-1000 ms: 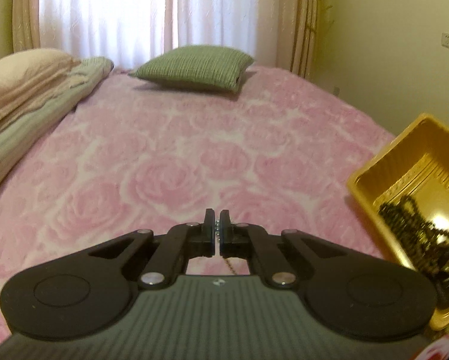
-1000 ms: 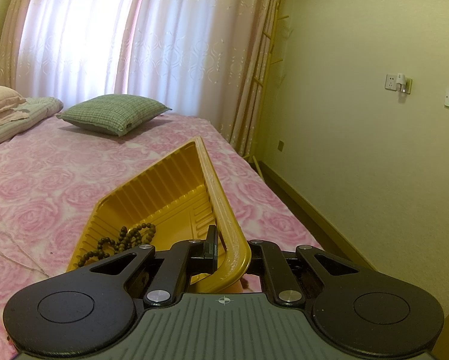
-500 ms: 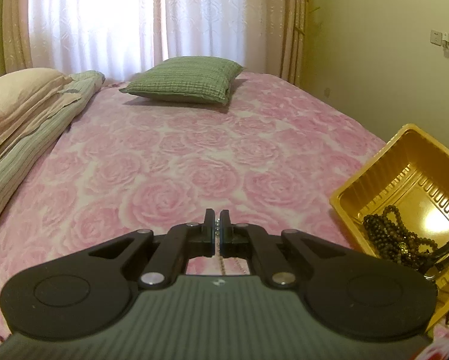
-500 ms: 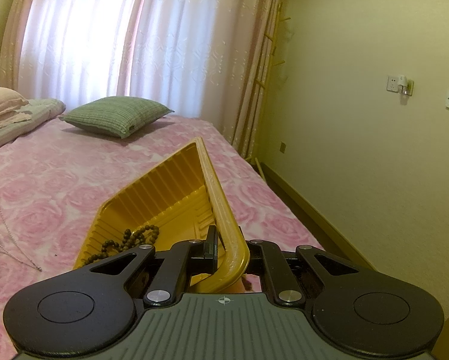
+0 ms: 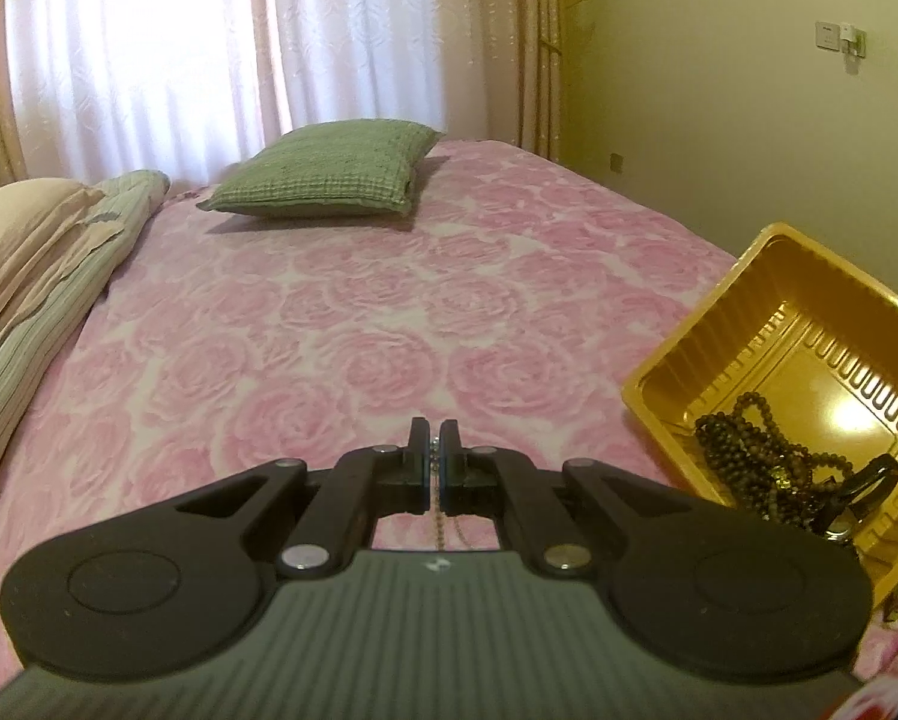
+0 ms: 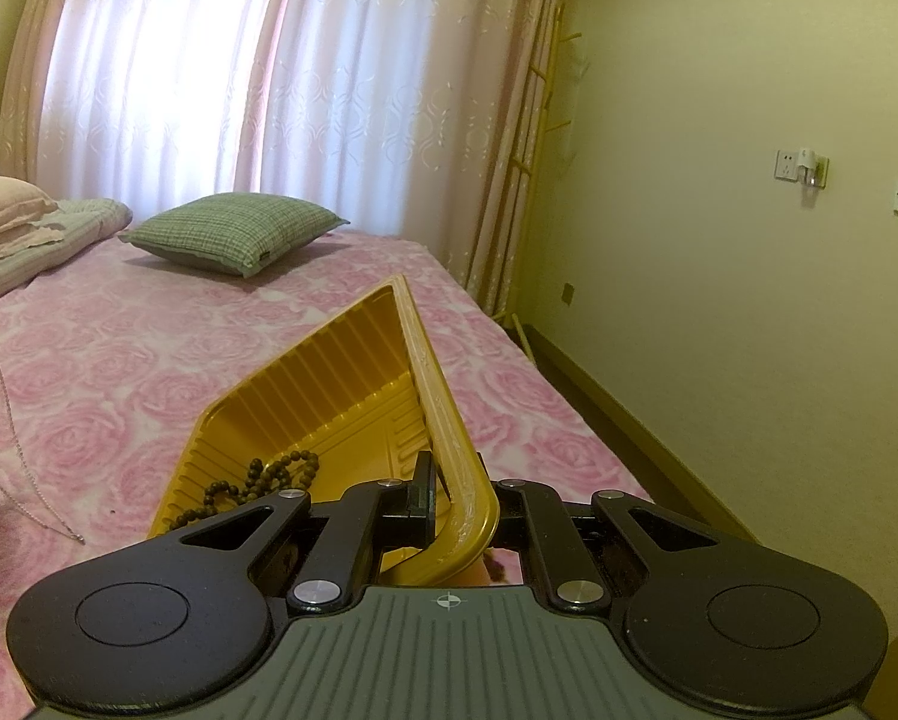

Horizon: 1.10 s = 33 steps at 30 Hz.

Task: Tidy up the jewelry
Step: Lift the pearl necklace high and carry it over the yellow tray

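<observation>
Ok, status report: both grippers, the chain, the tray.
Left gripper shut on thin chain, chain hanging. Right gripper shut on yellow tray rim, tray tilted. Bead strand already inside. Nothing blocking the tray mouth.

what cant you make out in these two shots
- Thin chain, left wrist view: only a short bit hangs below the shut left claw; its body hides the rest.
- Same chain, right wrist view: cut off by the left edge.
- Dark beads in the yellow tray: tangled, so how many strands is unclear.
- Right claw, right wrist view: the tray rim hides its far finger.
</observation>
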Each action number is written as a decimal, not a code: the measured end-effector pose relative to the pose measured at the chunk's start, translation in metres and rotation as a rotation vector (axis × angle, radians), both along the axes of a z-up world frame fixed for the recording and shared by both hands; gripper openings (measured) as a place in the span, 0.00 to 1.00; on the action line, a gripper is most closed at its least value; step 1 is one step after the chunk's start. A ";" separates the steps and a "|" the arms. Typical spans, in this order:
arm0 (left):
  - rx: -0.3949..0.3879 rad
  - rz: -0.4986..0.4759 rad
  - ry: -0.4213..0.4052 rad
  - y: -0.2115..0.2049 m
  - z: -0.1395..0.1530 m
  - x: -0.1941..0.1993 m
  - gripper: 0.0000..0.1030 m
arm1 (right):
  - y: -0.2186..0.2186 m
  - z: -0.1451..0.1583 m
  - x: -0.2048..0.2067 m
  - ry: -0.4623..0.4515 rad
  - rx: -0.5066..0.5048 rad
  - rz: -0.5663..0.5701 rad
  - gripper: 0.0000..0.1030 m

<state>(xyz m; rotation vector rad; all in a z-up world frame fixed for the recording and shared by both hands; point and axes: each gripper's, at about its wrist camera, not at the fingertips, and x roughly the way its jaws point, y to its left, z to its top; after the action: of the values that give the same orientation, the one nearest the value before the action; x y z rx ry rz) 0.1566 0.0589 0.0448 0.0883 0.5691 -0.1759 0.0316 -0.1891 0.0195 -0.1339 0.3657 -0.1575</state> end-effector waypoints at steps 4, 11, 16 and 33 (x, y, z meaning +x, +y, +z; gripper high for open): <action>0.003 -0.025 -0.006 -0.006 0.007 0.001 0.02 | 0.000 0.000 0.000 0.000 0.002 0.001 0.08; 0.006 -0.082 -0.034 -0.019 0.029 0.003 0.02 | -0.001 0.004 -0.003 0.004 0.021 0.009 0.08; 0.003 -0.128 -0.056 -0.030 0.046 0.005 0.02 | -0.007 0.006 -0.004 0.007 0.049 0.018 0.08; 0.004 -0.317 -0.134 -0.096 0.105 0.015 0.02 | -0.022 0.004 0.001 0.025 0.118 0.012 0.08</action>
<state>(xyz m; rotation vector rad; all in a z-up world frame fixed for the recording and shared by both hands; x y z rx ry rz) 0.1713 -0.0374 0.1497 0.1934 0.4191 -0.4737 0.0323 -0.2112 0.0239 -0.0221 0.3980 -0.1218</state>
